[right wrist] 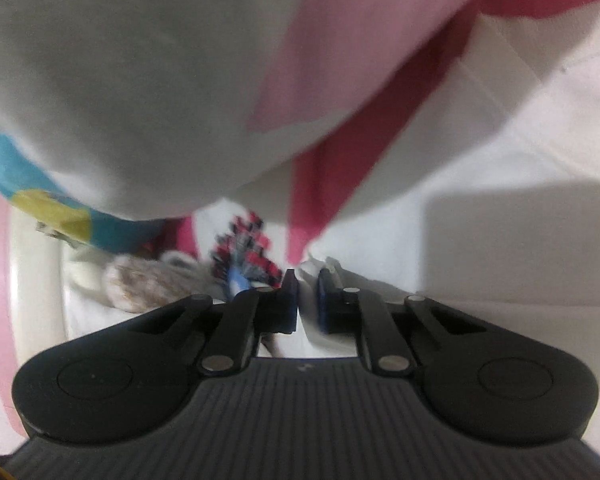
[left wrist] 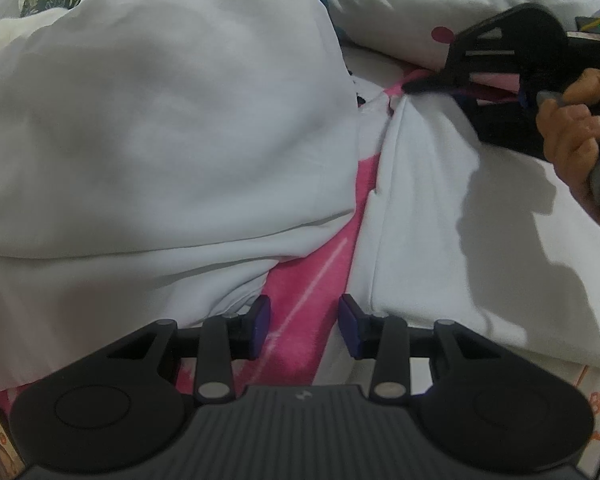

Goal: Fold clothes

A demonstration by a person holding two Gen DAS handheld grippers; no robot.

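Left wrist view: the left gripper (left wrist: 304,328) hangs with jaws partly apart and empty over a fuzzy pink blanket (left wrist: 320,264), between a smooth white garment (left wrist: 160,120) and a folded white shirt (left wrist: 460,220).

Right wrist view: the right gripper (right wrist: 308,300) has its jaws nearly closed, pinching a fold of the shirt (right wrist: 500,220).

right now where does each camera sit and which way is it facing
Left wrist: on the left gripper, tilted down at a white garment and white cloth pile on pink bedding; open jaws show, plus the right gripper and hand.
Right wrist: on the right gripper, low, facing white fabric; jaws pinch a fold.
Shared: the white garment, the right gripper.
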